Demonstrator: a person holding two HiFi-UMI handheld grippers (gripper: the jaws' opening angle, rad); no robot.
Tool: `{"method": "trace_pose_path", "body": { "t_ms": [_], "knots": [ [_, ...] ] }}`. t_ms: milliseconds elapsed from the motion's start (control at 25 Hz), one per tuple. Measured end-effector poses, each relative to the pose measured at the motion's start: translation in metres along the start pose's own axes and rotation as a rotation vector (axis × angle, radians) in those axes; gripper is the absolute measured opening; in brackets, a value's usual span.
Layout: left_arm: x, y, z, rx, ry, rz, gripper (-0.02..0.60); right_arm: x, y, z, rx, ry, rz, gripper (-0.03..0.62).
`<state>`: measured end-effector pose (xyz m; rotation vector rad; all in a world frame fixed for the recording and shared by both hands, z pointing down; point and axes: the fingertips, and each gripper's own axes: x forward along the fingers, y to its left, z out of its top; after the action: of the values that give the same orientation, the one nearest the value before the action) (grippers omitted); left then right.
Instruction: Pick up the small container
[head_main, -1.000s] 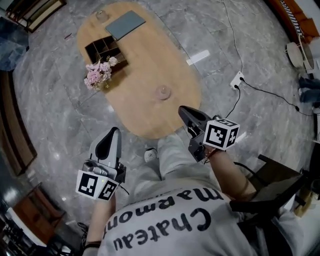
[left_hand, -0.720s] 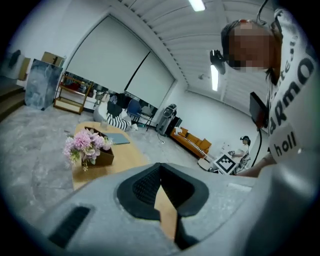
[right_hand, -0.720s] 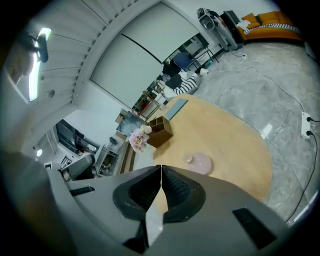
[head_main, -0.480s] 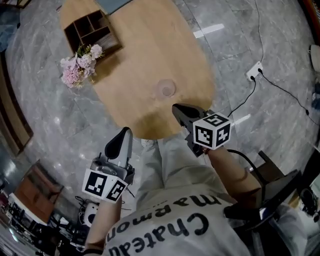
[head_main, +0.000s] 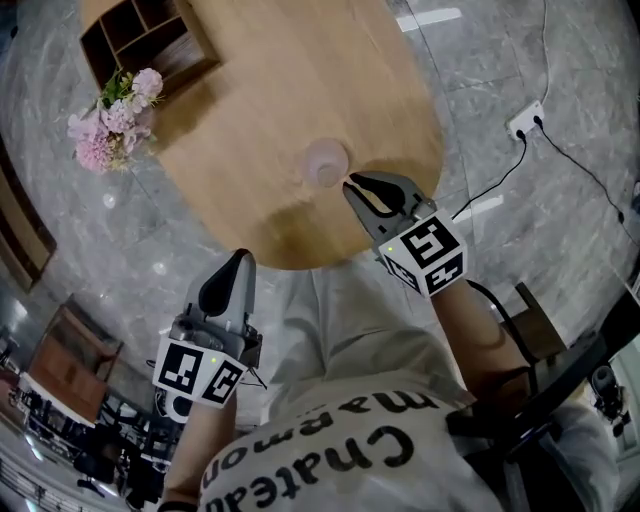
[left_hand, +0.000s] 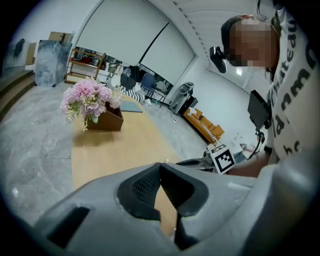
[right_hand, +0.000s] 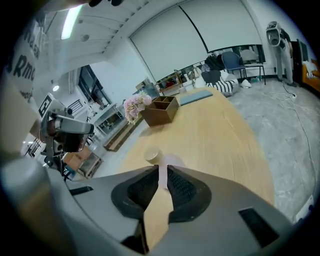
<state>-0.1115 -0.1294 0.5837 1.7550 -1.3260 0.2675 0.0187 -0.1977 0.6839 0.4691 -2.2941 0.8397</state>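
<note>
The small container (head_main: 325, 162) is a pale, translucent round tub that stands on the oval wooden table (head_main: 280, 90), near its front end. My right gripper (head_main: 350, 184) is over the table's front edge, its tips just right of and behind the tub, jaws shut and empty. From the right gripper view the container (right_hand: 152, 154) sits just ahead and slightly left of my right gripper (right_hand: 162, 168). My left gripper (head_main: 243, 256) hangs off the table over the floor, shut on nothing; in its own view the left gripper (left_hand: 160, 165) has its tips touching.
A wooden compartment box (head_main: 150, 40) and pink flowers (head_main: 110, 118) stand at the table's far left. A blue-grey pad (right_hand: 197, 97) lies at the far end. A power strip (head_main: 527, 120) with cables is on the marble floor at right, and a dark chair (head_main: 560, 340) beside me.
The right gripper has moved forward over the table's front edge, closer to the container. The table and box have slid up and left in view. Both grippers stay shut.
</note>
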Motion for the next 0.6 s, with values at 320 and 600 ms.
{"method": "trace_pose_path", "body": {
  "t_ms": [320, 600],
  "knots": [
    [0.007, 0.011, -0.003, 0.009, 0.050, 0.032, 0.014, 0.012, 0.000, 0.001, -0.049, -0.035, 0.094, 0.211],
    [0.016, 0.015, -0.004, 0.005, 0.070, 0.047, 0.015, 0.028, 0.014, 0.016, -0.323, -0.091, 0.066, 0.237]
  ]
}}
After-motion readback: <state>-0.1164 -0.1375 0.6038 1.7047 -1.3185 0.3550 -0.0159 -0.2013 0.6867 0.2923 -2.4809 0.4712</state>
